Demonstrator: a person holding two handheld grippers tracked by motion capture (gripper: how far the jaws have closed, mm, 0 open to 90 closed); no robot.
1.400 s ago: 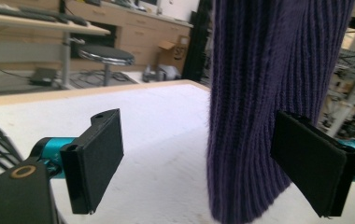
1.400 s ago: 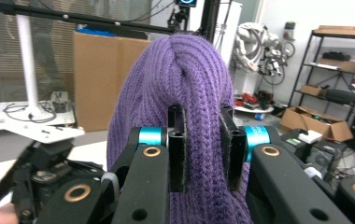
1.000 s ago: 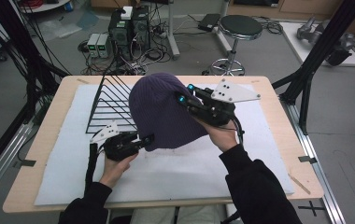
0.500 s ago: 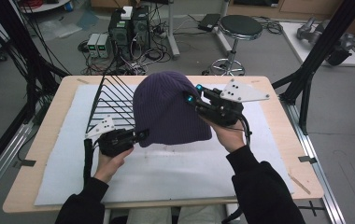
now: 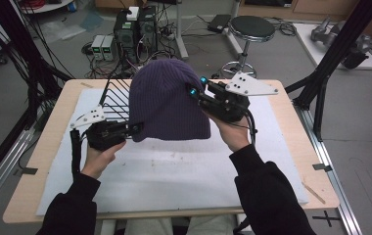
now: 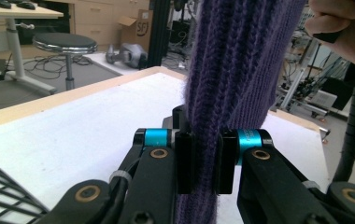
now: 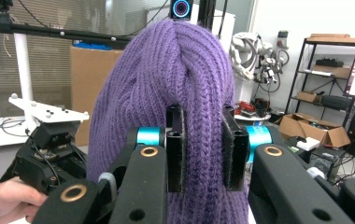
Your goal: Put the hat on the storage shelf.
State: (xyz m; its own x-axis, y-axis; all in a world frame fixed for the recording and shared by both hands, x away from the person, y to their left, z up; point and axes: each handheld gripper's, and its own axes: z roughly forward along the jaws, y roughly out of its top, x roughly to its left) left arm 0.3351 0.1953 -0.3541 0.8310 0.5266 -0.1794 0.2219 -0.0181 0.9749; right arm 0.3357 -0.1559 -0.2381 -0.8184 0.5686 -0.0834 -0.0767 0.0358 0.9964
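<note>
a wooden table [image 5: 57, 117] fills the middle of the high view, covered by a white felt-like mat [image 5: 174, 171]. behind it, at the top of the frame, lie a grey floor with tangled cables, computer boxes [image 5: 135, 27] and a round black stool [image 5: 250, 28]; black frame posts stand at both edges.

the purple knitted beanie [image 5: 167, 100] hangs above the mat in the centre of the frame, crown up, ribbed, its hem spread straight between the two grippers. the left gripper [image 5: 134, 129], at centre left, is clenched on the hem's left corner; in the left gripper view its pads [image 6: 183, 161] squeeze a fold of knit. the right gripper [image 5: 195, 91] grasps the beanie's right edge higher up, its jaws pinching a thick bunch of wool.

a black wire rack [image 5: 118, 98] stands behind the beanie's left side; whether anything lies in it cannot be told.
</note>
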